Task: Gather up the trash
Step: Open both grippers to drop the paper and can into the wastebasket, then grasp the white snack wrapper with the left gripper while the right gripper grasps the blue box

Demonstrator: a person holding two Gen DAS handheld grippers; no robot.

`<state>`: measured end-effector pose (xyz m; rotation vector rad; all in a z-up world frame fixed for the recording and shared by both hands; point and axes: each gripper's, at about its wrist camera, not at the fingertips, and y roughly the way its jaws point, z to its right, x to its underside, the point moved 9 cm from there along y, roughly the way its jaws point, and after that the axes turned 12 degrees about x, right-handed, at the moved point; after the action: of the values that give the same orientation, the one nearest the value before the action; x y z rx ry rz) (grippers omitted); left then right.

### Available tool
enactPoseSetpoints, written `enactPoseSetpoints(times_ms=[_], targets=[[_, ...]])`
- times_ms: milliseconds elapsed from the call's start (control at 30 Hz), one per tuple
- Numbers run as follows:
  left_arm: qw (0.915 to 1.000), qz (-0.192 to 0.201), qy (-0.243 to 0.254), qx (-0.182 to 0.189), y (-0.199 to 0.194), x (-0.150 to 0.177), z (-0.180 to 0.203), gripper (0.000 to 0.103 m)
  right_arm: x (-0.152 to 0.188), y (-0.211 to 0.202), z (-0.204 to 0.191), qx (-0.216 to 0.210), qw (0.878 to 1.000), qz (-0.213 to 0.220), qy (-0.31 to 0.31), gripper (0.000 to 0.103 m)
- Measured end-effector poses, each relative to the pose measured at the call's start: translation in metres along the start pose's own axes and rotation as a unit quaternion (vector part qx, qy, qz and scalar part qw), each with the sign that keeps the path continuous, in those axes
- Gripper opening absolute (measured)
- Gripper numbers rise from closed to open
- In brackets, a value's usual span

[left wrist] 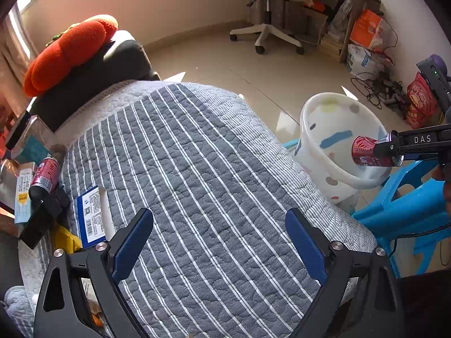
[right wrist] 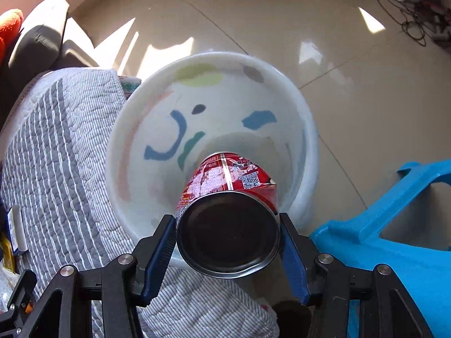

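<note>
Red can (right wrist: 225, 186) pinched by right gripper (right wrist: 228, 233) over white bucket (right wrist: 126, 107); left gripper (left wrist: 220, 242) spread wide.

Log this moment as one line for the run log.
right gripper: jaws shut on red can, over white bin | left gripper: open, over striped quilt | second can remains

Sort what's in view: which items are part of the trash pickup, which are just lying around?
Part of the job:
- red can, clamped in the right gripper over the bin
- white bin
- second red can at the bed's edge
- blue-and-white box on the quilt, probably trash
- left gripper, open

Just lying about:
- striped quilt
- orange cushion
- blue stool
- office chair
</note>
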<state>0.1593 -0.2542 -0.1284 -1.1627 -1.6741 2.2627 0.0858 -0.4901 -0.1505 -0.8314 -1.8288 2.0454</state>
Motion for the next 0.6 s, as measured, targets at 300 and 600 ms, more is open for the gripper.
enactPoseSetpoints(times_ms=[300,600], targets=[[0.9996,0.003,-0.027,-0.011,-0.036,0.027,-0.046,0.096,0.005,-0.015,-0.025,0.032,0.999,0.019,-0.034,0.076],[0.9949,-0.004,-0.094,-0.038,-0.068,0.061,-0.122,0.097,0.019,-0.039,-0.077,0.032,0.995,0.043,-0.087,0.087]])
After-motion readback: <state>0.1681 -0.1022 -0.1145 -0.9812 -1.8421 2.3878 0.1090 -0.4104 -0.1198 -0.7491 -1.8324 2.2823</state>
